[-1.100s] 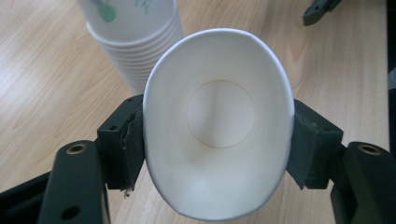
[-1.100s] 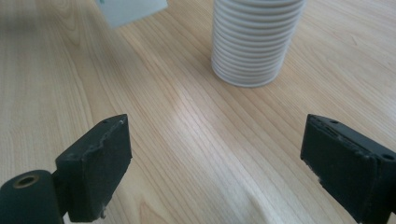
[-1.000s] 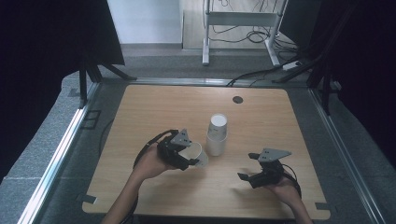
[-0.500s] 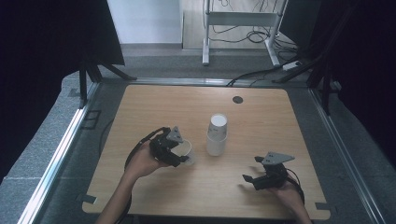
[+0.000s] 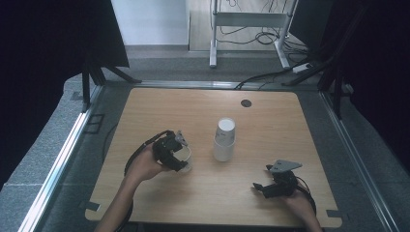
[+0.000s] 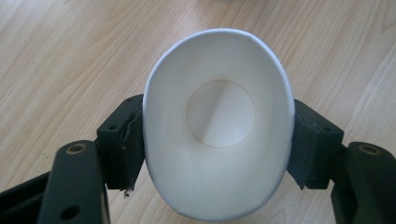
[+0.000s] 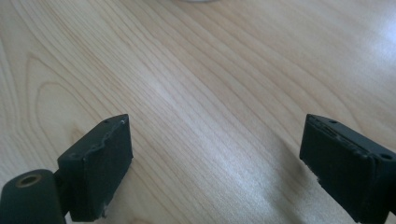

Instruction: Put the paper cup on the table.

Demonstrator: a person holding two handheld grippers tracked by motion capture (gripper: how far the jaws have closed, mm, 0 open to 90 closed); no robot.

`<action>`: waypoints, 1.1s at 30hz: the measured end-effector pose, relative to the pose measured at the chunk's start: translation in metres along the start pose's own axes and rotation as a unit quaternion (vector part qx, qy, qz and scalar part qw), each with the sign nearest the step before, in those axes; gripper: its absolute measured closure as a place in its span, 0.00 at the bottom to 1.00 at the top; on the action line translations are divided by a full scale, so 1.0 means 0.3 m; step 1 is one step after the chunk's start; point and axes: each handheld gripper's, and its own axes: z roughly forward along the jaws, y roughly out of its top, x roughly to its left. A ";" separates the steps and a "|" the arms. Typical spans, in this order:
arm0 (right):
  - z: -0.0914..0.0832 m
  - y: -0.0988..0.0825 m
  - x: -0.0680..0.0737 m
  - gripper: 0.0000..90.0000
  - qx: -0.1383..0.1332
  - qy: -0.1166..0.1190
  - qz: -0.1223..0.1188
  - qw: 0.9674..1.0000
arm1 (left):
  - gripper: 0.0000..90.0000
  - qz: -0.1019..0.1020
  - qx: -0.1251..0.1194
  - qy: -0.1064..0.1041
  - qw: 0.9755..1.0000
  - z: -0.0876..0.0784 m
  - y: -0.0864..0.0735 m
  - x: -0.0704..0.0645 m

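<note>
At the left of the wooden counter point(image 5: 159, 116), the left claw point(image 5: 180, 155) clenches a white paper cup point(image 5: 185, 157), squeezing its rim into an oval; in the left gripper view the cup point(image 6: 218, 123) opens toward the camera, its round bottom visible, with one black jaw pressed to each side. The held cup sits just left of the cup stack point(image 5: 225, 140), which stands upside down near the middle of the counter. Beyond the stack, toward the far edge, a small dark disc point(image 5: 246, 103) lies on the wood. Right of the stack and nearer the person, the right claw point(image 5: 261, 187) hovers low, released, its jaws spread with bare wood between them in the right gripper view point(image 7: 215, 158).
</note>
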 end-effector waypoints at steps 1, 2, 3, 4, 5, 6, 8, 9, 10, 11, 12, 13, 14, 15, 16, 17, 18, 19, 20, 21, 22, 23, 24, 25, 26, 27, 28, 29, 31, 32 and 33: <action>0.000 0.000 0.000 0.11 0.000 -0.002 -0.001 1.000 | 0.33 -0.001 0.002 -0.001 1.000 0.003 0.000 0.001; -0.001 0.000 -0.001 0.11 -0.001 0.000 -0.001 1.000 | 0.33 0.000 0.005 -0.001 1.000 0.005 -0.001 0.002; -0.001 0.000 -0.001 0.11 -0.001 0.001 -0.001 1.000 | 0.33 -0.001 0.007 -0.001 1.000 0.010 -0.001 0.003; 0.000 0.000 -0.002 0.11 0.000 0.001 0.000 1.000 | 0.33 -0.001 0.009 -0.002 1.000 0.013 -0.002 0.003; 0.000 0.000 -0.001 0.11 0.001 0.001 0.001 1.000 | 0.33 -0.001 0.012 -0.001 1.000 0.019 -0.002 0.002; 0.000 0.000 -0.001 0.11 0.002 0.002 0.001 1.000 | 0.33 -0.001 0.014 0.000 1.000 0.023 -0.001 0.002; 0.000 0.000 -0.002 0.12 0.002 0.003 0.000 1.000 | 0.33 -0.001 0.018 -0.001 1.000 0.031 0.000 0.002; 0.001 0.000 -0.002 0.12 0.001 0.003 0.001 1.000 | 0.33 0.000 0.018 -0.001 1.000 0.033 0.001 0.002; 0.001 0.000 -0.002 0.12 0.001 0.004 0.001 1.000 | 0.32 0.000 0.019 0.000 1.000 0.037 0.002 0.002; 0.001 0.000 -0.002 0.12 0.001 0.004 0.000 1.000 | 0.32 0.000 0.021 0.000 1.000 0.040 0.003 0.001; 0.001 0.000 -0.003 0.12 0.001 0.005 0.001 1.000 | 0.32 0.001 0.022 0.001 1.000 0.044 0.004 0.000; 0.001 0.000 -0.003 0.12 0.001 0.005 0.001 1.000 | 0.32 0.000 0.020 0.001 1.000 0.046 0.005 0.000; 0.001 0.000 -0.003 0.12 0.001 0.007 0.001 1.000 | 0.32 0.000 0.021 0.001 1.000 0.047 0.006 -0.001; 0.001 0.000 -0.003 0.12 0.002 0.007 0.000 1.000 | 0.32 0.000 0.020 0.000 1.000 0.048 0.007 -0.001; 0.001 0.000 -0.003 0.13 0.002 0.009 0.000 1.000 | 0.32 0.001 0.021 0.000 1.000 0.049 0.008 -0.001; 0.001 0.000 -0.004 0.13 0.002 0.009 0.000 1.000 | 0.32 0.001 0.021 0.001 1.000 0.050 0.010 -0.001; 0.001 0.000 -0.004 0.13 0.002 0.010 0.000 1.000 | 0.32 0.001 0.021 0.001 1.000 0.051 0.011 -0.001; 0.001 0.000 -0.004 0.13 0.002 0.010 0.000 1.000 | 0.31 0.000 0.021 0.000 1.000 0.052 0.012 -0.001; 0.001 0.000 -0.004 0.13 0.002 0.010 0.000 1.000 | 0.31 0.000 0.021 -0.001 1.000 0.053 0.013 -0.001; 0.001 0.000 -0.003 0.13 0.002 0.010 0.001 1.000 | 0.31 0.000 0.021 -0.001 1.000 0.054 0.014 -0.001; 0.001 0.000 -0.004 0.13 0.002 0.011 0.001 1.000 | 0.31 -0.001 0.020 0.000 1.000 0.056 0.015 -0.002; 0.001 0.000 -0.004 0.13 0.002 0.011 0.001 1.000 | 0.30 -0.002 0.019 0.000 1.000 0.058 0.016 -0.002; 0.002 0.000 -0.003 0.13 0.001 0.011 0.001 1.000 | 0.30 -0.002 0.019 0.000 1.000 0.059 0.016 -0.002; 0.002 0.000 -0.003 0.13 0.002 0.011 0.001 1.000 | 0.29 -0.002 0.018 -0.001 1.000 0.061 0.016 -0.001; 0.002 0.000 -0.003 0.13 0.001 0.011 0.001 1.000 | 0.29 -0.005 0.017 -0.003 1.000 0.062 0.017 0.000; 0.002 0.000 -0.003 0.14 0.001 0.012 0.002 1.000 | 0.28 -0.006 0.016 -0.003 1.000 0.063 0.017 0.000; 0.002 0.000 -0.003 0.14 0.001 0.012 0.002 1.000 | 0.28 -0.009 0.015 -0.004 1.000 0.065 0.018 0.001; 0.002 0.000 -0.004 0.14 0.002 0.013 0.001 1.000 | 0.27 -0.010 0.015 -0.005 1.000 0.066 0.018 0.001; 0.002 0.000 -0.004 0.14 0.002 0.014 0.001 1.000 | 0.26 -0.011 0.013 -0.007 1.000 0.070 0.018 0.002; 0.002 0.000 -0.004 0.14 0.002 0.014 0.001 1.000 | 0.25 -0.011 0.012 -0.009 1.000 0.072 0.018 0.002; 0.002 0.000 -0.004 0.14 0.002 0.015 0.000 1.000 | 0.24 -0.014 0.011 -0.010 1.000 0.074 0.018 0.002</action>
